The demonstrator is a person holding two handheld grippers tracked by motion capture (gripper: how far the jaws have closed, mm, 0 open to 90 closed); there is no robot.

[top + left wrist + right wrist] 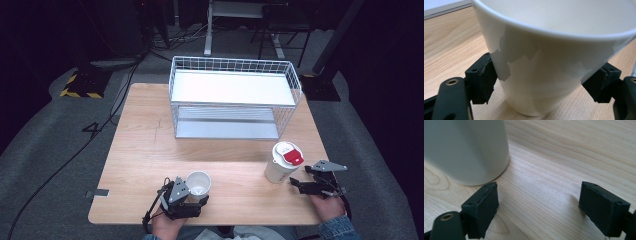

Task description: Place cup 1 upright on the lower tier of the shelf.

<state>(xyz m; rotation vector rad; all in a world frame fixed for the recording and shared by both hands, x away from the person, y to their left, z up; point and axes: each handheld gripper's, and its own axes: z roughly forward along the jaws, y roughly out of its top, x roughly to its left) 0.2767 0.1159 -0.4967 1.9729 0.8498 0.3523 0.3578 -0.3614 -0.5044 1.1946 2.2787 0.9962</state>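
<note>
The left gripper has its 2 black jaws squeezed tight on the open white paper cup. The cup stands on the light wooden table, near the front edge. The right gripper has its jaws apart with nothing between them, just beside the tall white cup with a red-and-white lid.

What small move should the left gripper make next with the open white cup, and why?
Probably lift the open white paper cup slightly, straight up. The left gripper already clamps its sides with both pads, and it stands upright on the wooden table.
</note>
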